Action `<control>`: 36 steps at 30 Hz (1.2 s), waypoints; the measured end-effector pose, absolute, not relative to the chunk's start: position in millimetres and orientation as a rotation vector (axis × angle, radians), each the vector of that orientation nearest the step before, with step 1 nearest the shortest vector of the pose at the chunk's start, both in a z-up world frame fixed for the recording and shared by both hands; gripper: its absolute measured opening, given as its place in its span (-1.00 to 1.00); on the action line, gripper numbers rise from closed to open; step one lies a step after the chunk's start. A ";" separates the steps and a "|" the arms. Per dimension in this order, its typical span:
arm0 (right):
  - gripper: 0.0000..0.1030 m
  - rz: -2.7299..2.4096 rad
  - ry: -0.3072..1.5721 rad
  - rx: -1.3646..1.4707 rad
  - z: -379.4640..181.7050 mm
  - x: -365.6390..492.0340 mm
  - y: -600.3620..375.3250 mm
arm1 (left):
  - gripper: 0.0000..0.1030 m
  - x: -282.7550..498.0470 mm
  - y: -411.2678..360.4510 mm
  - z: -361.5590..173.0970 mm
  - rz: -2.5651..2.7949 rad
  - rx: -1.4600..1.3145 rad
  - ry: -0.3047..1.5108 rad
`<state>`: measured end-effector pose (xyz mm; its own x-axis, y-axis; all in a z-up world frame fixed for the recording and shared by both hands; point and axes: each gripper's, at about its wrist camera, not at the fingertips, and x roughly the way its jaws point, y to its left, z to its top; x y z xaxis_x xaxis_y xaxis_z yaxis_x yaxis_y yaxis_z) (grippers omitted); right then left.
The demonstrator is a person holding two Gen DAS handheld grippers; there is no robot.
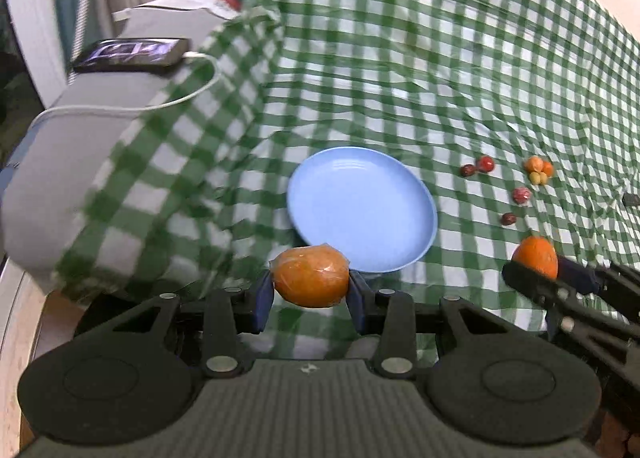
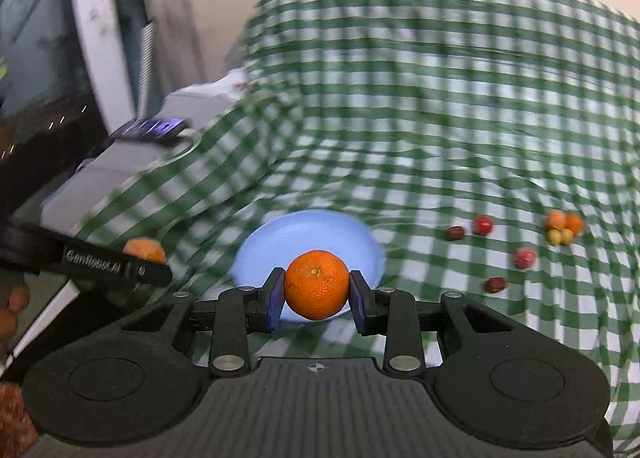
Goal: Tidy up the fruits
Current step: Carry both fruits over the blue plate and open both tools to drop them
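Showing both grippers above a green-checked cloth (image 1: 440,58): the left gripper (image 1: 311,290) is clamped on a plastic-wrapped orange fruit (image 1: 310,276), blue pads (image 1: 264,298) pressing both sides, w/ the fruit held off the cloth just beside the near rim of the empty blue plate (image 1: 360,210). The right gripper (image 2: 316,298) is clenched on a bare mandarin (image 2: 317,284), seen in front of the same plate. Small fruits lie loose on the cloth right of the plate, apart from it: red ones (image 1: 486,164), dark ones (image 1: 508,218) & an orange-yellow cluster (image 1: 539,169); a phone (image 1: 132,54) w/ cable sits on a grey box (image 1: 100,130) at left.
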<state>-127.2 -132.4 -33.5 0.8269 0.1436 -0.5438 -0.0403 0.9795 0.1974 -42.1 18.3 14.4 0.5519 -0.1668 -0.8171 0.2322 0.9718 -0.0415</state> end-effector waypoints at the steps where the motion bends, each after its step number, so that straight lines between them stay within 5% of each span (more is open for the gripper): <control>1: -0.32 0.111 0.600 0.169 -33.1 -129.6 -126.0 | -0.16 -43.5 23.2 14.9 -0.232 0.065 0.955; 36: -0.32 0.116 0.657 0.101 -31.4 -127.1 -106.5 | -0.16 -47.3 36.6 10.3 -0.278 0.050 0.908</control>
<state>-127.1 -106.5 -31.4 0.7859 0.1397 -0.6024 -0.0757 0.9885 0.1306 -47.3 36.6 10.3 0.5823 -0.2170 -0.7835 0.2588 0.9631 -0.0744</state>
